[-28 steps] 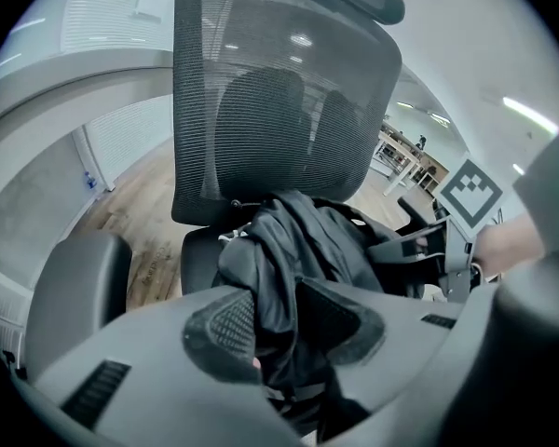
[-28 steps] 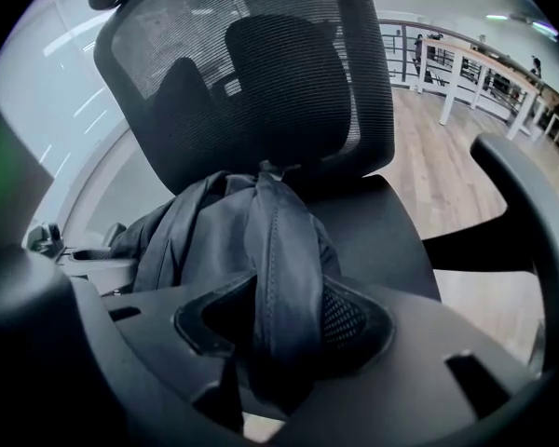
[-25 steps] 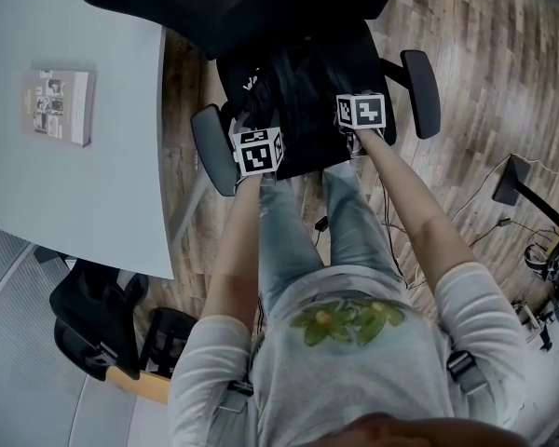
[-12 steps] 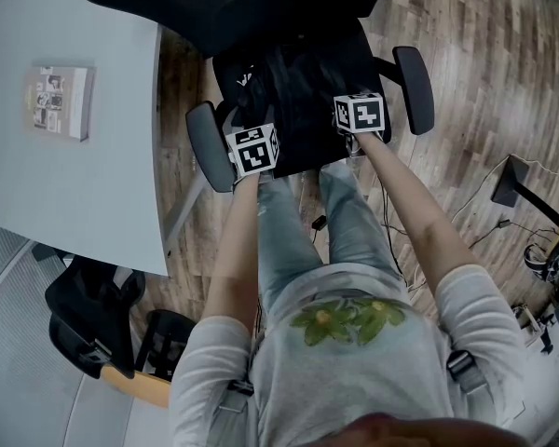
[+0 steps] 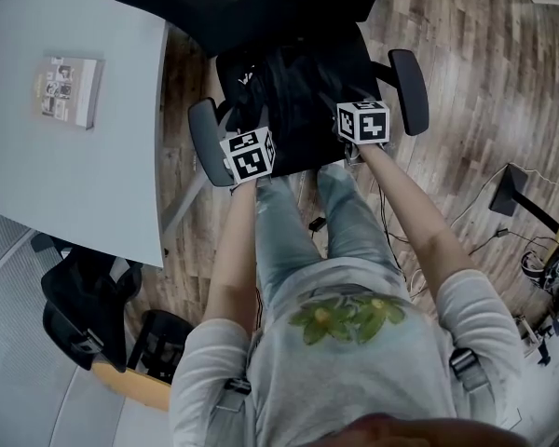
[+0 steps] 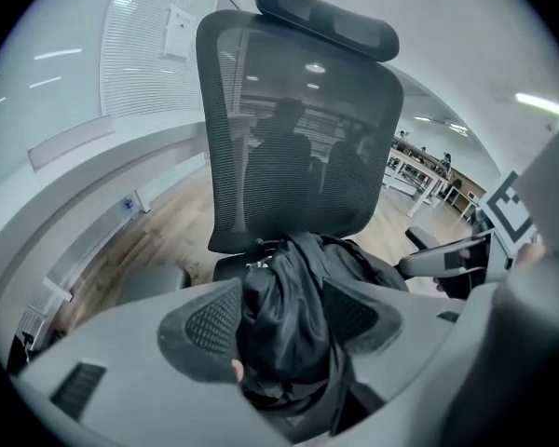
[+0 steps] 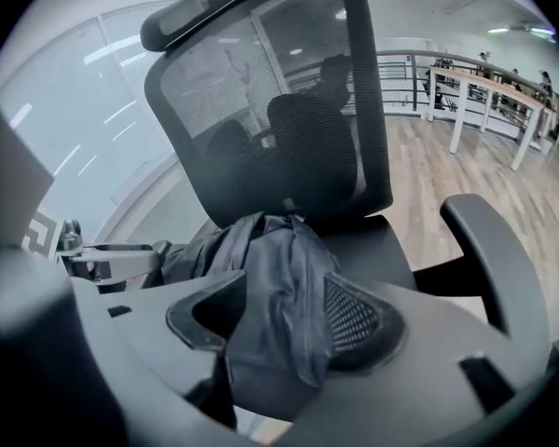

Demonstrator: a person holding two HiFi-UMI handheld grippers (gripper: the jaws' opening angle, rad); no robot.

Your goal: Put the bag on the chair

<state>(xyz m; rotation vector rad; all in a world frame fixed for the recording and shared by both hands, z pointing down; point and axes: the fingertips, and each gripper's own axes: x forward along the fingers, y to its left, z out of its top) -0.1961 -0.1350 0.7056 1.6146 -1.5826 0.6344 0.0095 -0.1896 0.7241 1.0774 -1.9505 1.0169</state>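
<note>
The black bag lies crumpled on the seat of the black mesh office chair, in front of its backrest. My left gripper is at the seat's front left. Its jaws stand wide apart, with a fold of the bag bunched loosely between them. My right gripper is at the seat's front right. Its jaws are closing, and bag fabric hangs between them, with a gap still showing beside the left pad.
A white table with a book stands to the left of the chair. A second dark chair sits at the lower left. Cables and a black stand lie on the wood floor at right. The person's legs are against the seat front.
Both grippers have drawn back slightly toward the person, and the chair has shifted a little. The bag stays on the seat.
</note>
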